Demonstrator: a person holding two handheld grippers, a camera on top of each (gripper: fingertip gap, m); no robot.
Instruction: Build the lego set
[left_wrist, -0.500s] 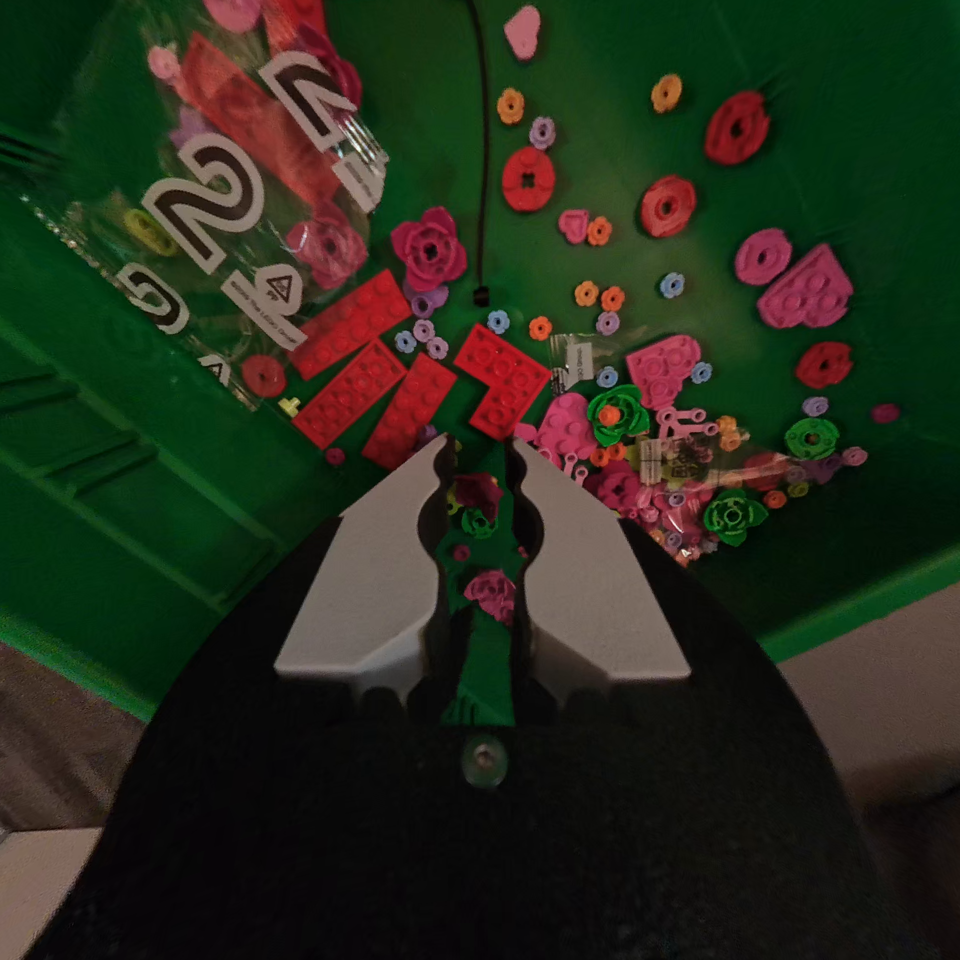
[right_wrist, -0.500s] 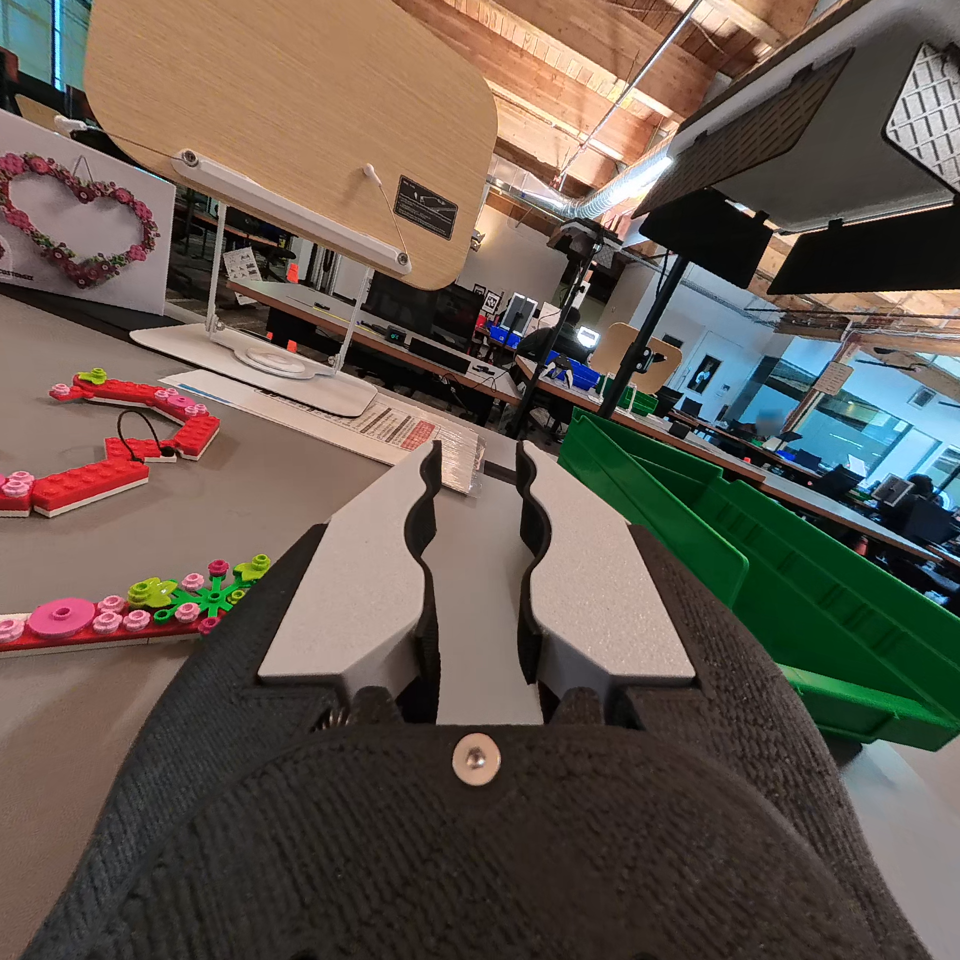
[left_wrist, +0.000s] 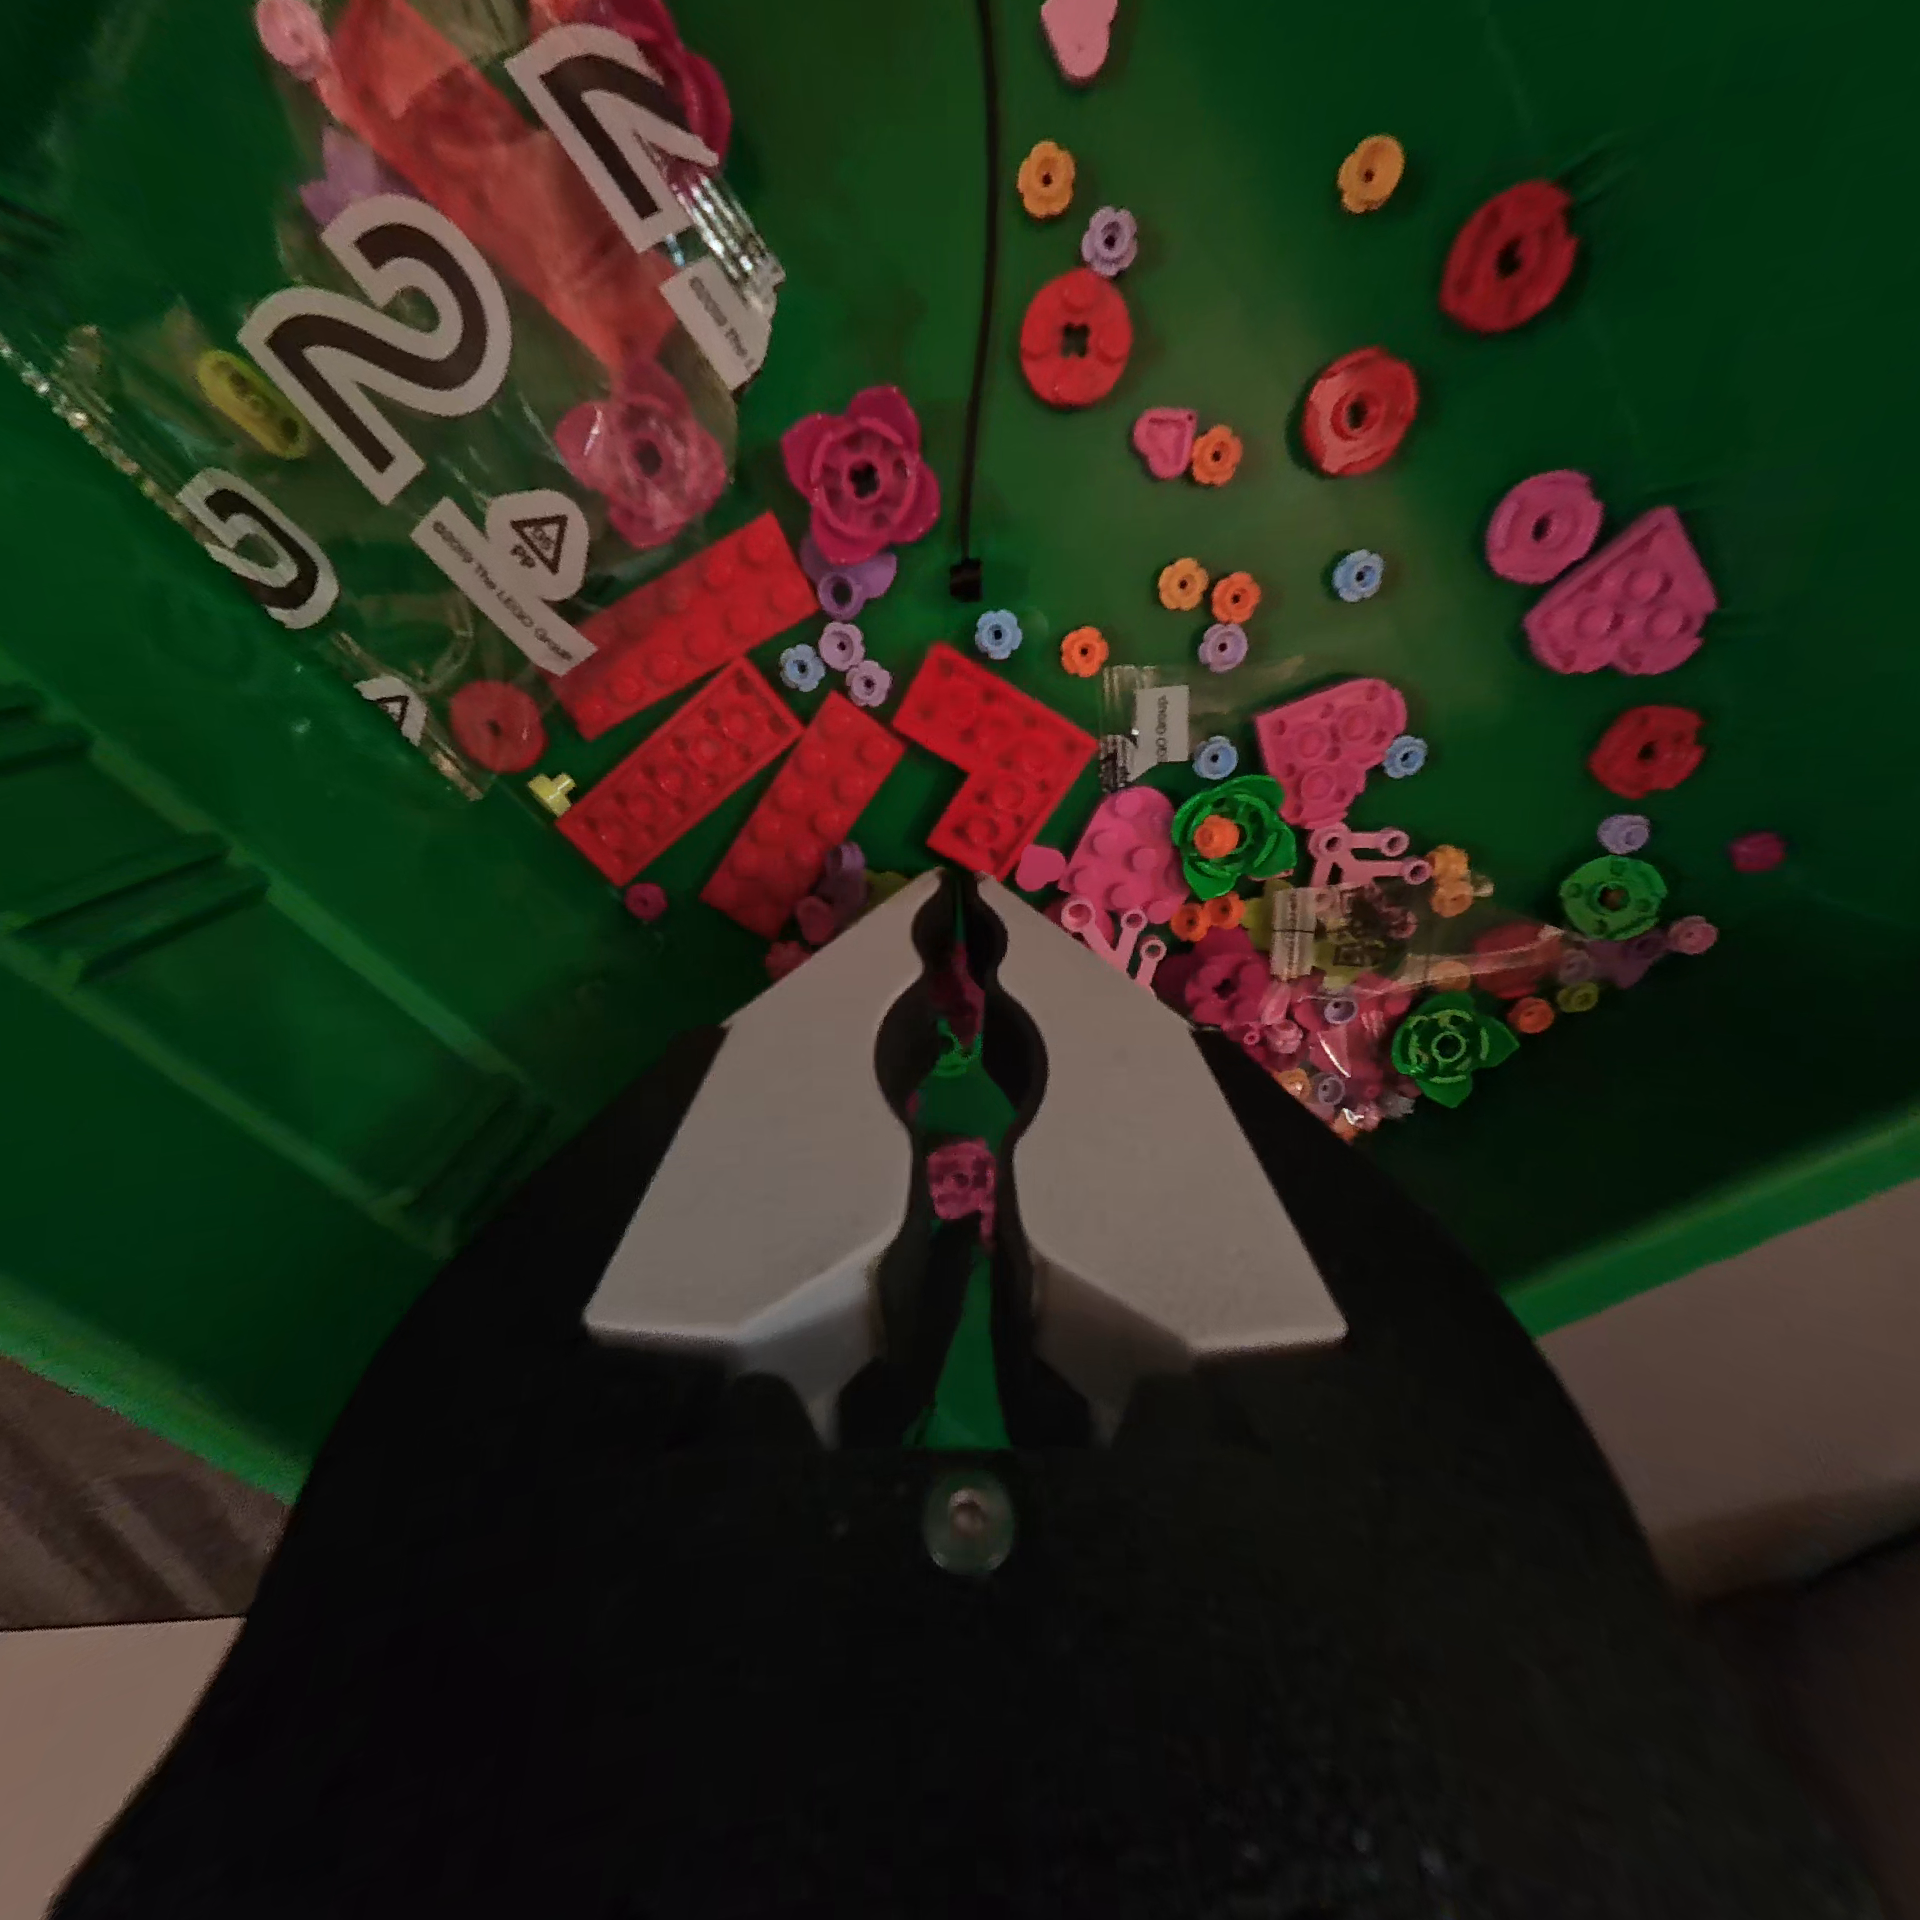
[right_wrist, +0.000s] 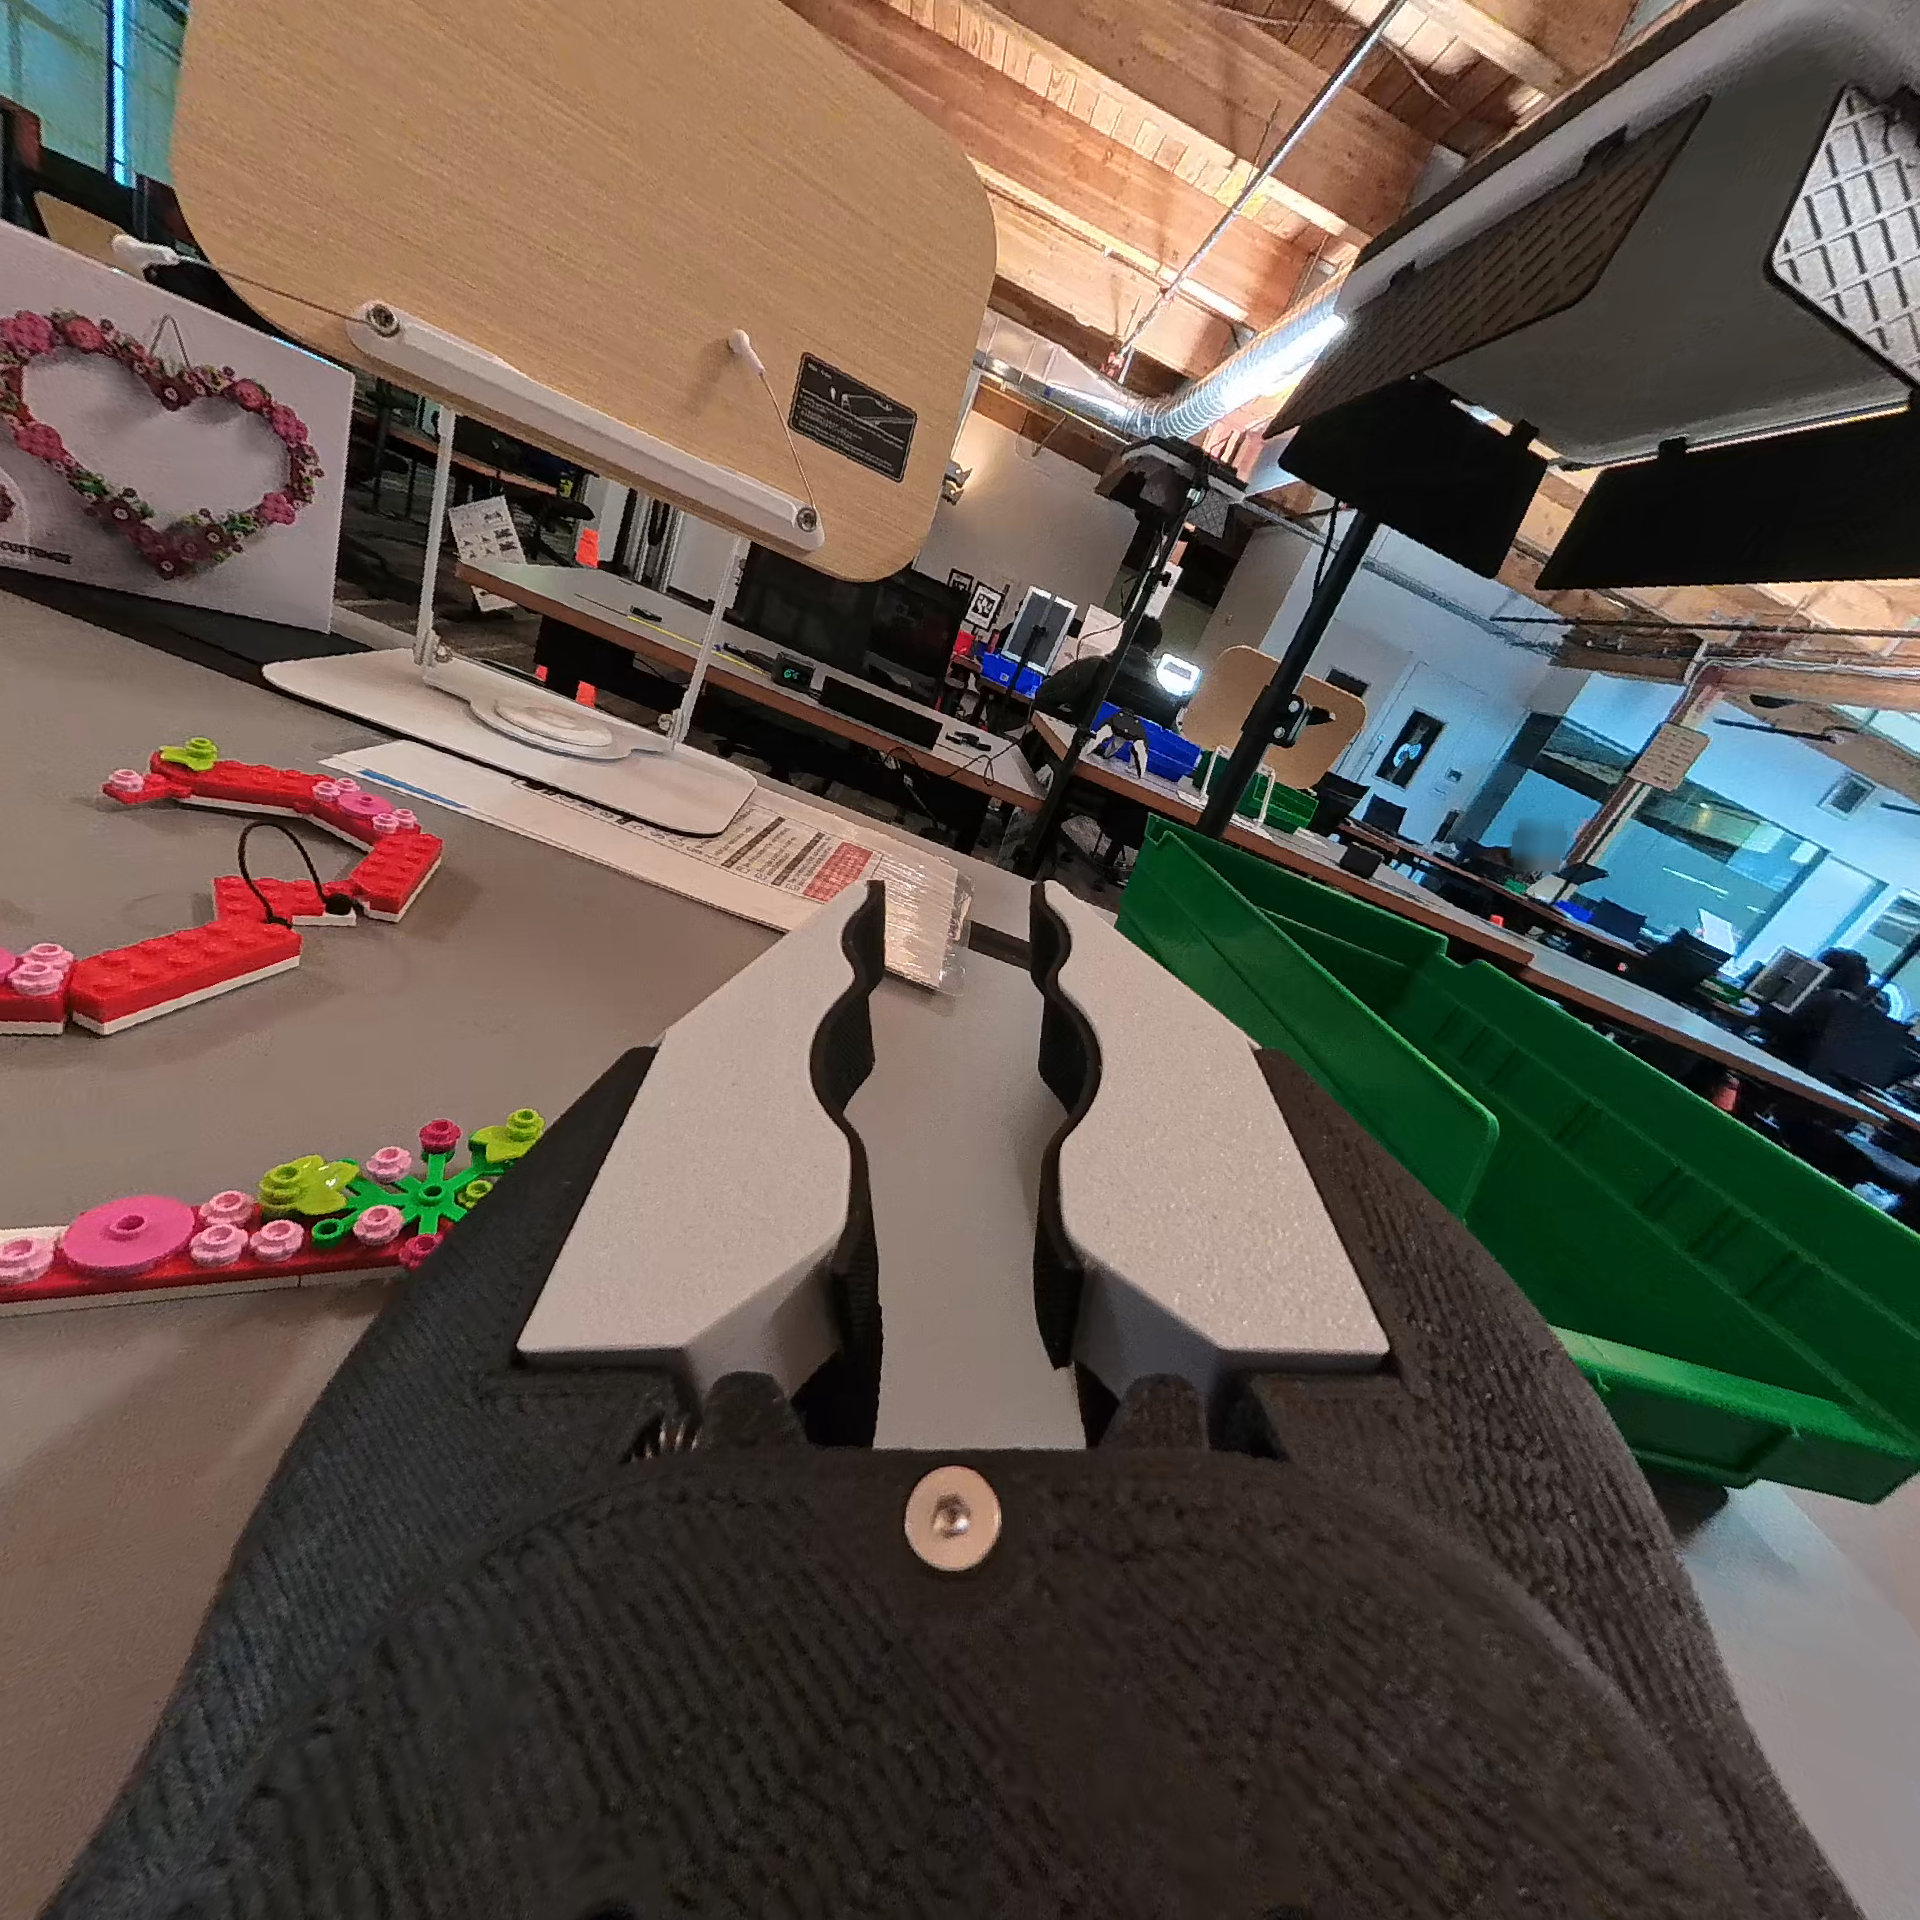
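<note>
Your left gripper (left_wrist: 961, 883) over green bin (left_wrist: 312, 1039), tips nearly closed; whether grasping, cannot tell. Red plates (left_wrist: 800, 821) just beyond tips: light, stiff, slick; pinch long edges. Long axes run diagonally up-right. Your right gripper (right_wrist: 956, 904) parted, empty, above table (right_wrist: 520, 997); half-built heart (right_wrist: 187, 966) left.

Inside the green bin (left_wrist: 1558, 83), I see four red plates (left_wrist: 821, 748) lying flat near its left wall, one of them L-shaped. Loose red (left_wrist: 1075, 335), pink and orange rounds and small flowers scatter toward its right side, with pink heart plates (left_wrist: 1616, 608) among them. On the grey table (right_wrist: 520, 1018), I see a partly built red heart frame (right_wrist: 260, 894) and, nearer its front edge, a flower-studded red strip (right_wrist: 208, 1236).
</note>
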